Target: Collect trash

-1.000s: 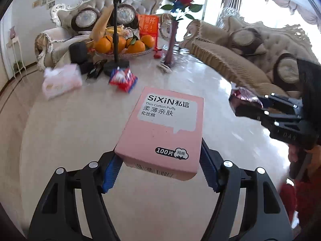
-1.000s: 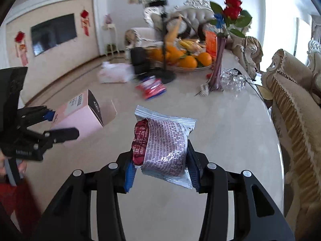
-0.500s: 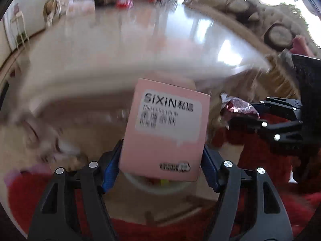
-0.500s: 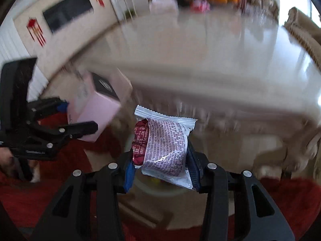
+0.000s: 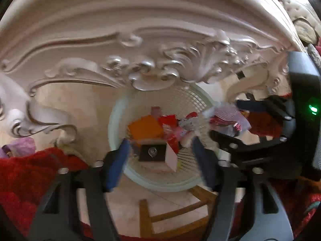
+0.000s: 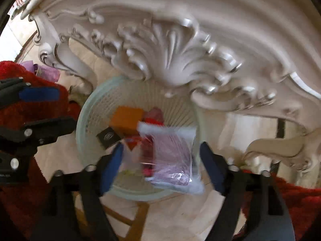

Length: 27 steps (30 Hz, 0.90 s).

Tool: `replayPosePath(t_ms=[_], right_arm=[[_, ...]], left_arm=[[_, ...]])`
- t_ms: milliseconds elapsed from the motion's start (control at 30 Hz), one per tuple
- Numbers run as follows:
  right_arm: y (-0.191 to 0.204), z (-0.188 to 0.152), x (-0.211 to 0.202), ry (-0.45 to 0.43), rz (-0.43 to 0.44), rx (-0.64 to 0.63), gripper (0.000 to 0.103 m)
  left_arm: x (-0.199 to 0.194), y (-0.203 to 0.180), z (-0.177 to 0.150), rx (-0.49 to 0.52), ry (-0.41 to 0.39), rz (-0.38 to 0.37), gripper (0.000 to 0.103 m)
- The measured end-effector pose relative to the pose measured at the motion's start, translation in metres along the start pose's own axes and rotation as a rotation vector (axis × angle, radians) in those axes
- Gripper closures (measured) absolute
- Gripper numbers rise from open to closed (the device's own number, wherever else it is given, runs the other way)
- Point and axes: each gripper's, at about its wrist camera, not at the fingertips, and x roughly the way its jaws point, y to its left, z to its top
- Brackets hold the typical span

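The pink box (image 5: 160, 156) lies in the bin (image 5: 118, 108), dark end face up, seen below and between the left fingers (image 5: 117, 164); neither pad touches it. The left gripper (image 5: 160, 160) points steeply down over the bin mouth and its jaws are opening, with nothing gripped between them.

The snack bag (image 6: 172, 154), silver with red and printed panels, is between the right fingers (image 6: 109, 166), blurred, above the bin's near rim. Clear gaps show on both sides of it, so the pads do not press on it. The right gripper (image 6: 161, 164) also points steeply down and its jaws are opening. In the left view the same bag shows beyond the right-hand finger, just off the other gripper's dark frame.

Inside the bin, ahead of both pairs of fingers, lie an orange box (image 5: 145, 127) and red wrappers (image 5: 170, 128), mixed with pale scraps. The bin is pale, round, with mesh walls.

The desk (image 5: 152, 40), cream with carved silvered scrollwork along its apron, overhangs the bin's far side, beyond the fingertips. A wooden frame (image 5: 158, 217) lies on the tiled floor under the gripper bodies. A red rug (image 5: 30, 172) flanks the bin left and right. A purple bag (image 6: 47, 72) sits by a desk leg, far left of the right fingers.
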Motion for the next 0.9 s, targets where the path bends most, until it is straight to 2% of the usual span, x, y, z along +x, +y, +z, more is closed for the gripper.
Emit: replayPosePath(t_ms=[33, 133, 167, 267, 333, 367, 400, 433, 567, 633, 767, 900], right_arm=[[-0.001, -0.001, -0.005, -0.009, -0.014, -0.002, 0.024], [-0.008, -0.001, -0.028, -0.031, 0.012, 0.018, 0.024], [-0.009, -0.001, -0.047, -0.065, 0.034, 0.038, 0.024], [-0.009, 0.005, -0.101, -0.175, 0.058, 0.076, 0.024], [-0.007, 0.011, -0.125, -0.214, 0.059, 0.107, 0.024], [-0.007, 0.014, -0.14, -0.232, 0.06, 0.142, 0.023], [-0.007, 0.019, -0.147, -0.238, 0.061, 0.171, 0.013], [-0.007, 0.02, -0.155, -0.248, 0.06, 0.195, 0.011], [-0.008, 0.02, -0.163, -0.225, -0.055, 0.265, 0.011], [-0.011, 0.014, -0.16, -0.196, -0.073, 0.303, 0.011], [-0.012, 0.0, -0.146, -0.126, -0.074, 0.338, 0.011], [-0.015, -0.007, -0.148, -0.123, -0.07, 0.382, 0.011]], left_arm=[[-0.003, 0.001, 0.0, -0.001, -0.016, 0.009, 0.013], [-0.03, 0.007, 0.0, -0.044, -0.072, -0.008, 0.013], [-0.042, 0.007, 0.001, -0.058, -0.093, 0.002, 0.013], [-0.093, 0.002, 0.002, -0.08, -0.216, 0.051, 0.013], [-0.13, -0.004, 0.004, -0.108, -0.328, 0.09, 0.013], [-0.143, -0.007, 0.006, -0.109, -0.371, 0.108, 0.013], [-0.156, -0.011, 0.01, -0.116, -0.409, 0.144, 0.013], [-0.163, -0.013, 0.014, -0.124, -0.42, 0.17, 0.013], [-0.175, -0.022, 0.024, -0.165, -0.411, 0.301, 0.013], [-0.172, -0.027, 0.024, -0.155, -0.394, 0.331, 0.013], [-0.162, -0.031, 0.019, -0.156, -0.332, 0.252, 0.013], [-0.146, -0.035, 0.005, -0.177, -0.278, 0.154, 0.013]])
